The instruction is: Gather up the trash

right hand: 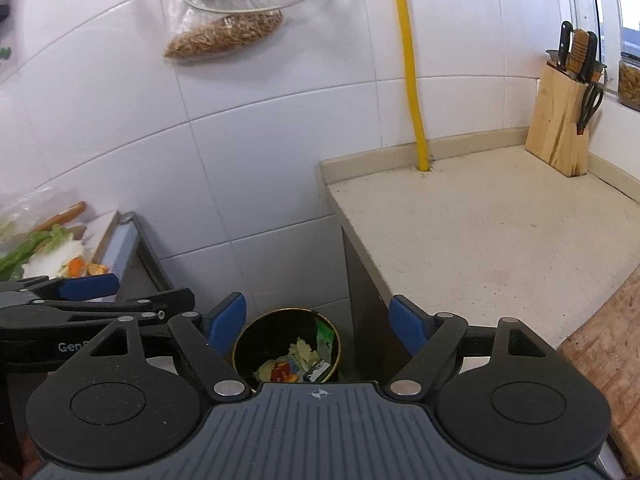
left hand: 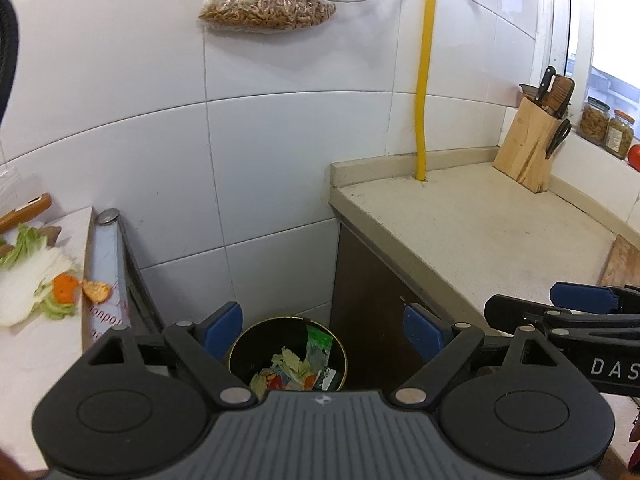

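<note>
- The left gripper [left hand: 323, 330] hung over the gap between two counters, its blue pads [left hand: 224, 320] spread wide with nothing between them, so it carried no trash at that moment.
- The right gripper [right hand: 318, 322] was beside it, jaws likewise wide and empty; both framed the bin, which suggests they were poised above it for dropping rather than for picking.
- The bin [left hand: 288, 354] sat low in the centre of the left view, on the floor between the counters, where scraps from either side could fall into it. It already held leaf pieces, a green wrapper and some orange bits.
- In the right view the bin [right hand: 286, 346] showed the same mixed contents, low in the centre.
- More trash remained at the left edge of the left view: orange peel [left hand: 96, 290] and cabbage trimmings [left hand: 28, 276] lay on the white board [left hand: 48, 340], near its right-hand rim, close to the bin.
- The beige counter [left hand: 480, 232] on the right looked bare apart from a knife block [left hand: 528, 144] pushed back into the upper-right corner, out of the working area.
- I judged the peel to be the likely next pickup, since it lay nearest the bin.
</note>
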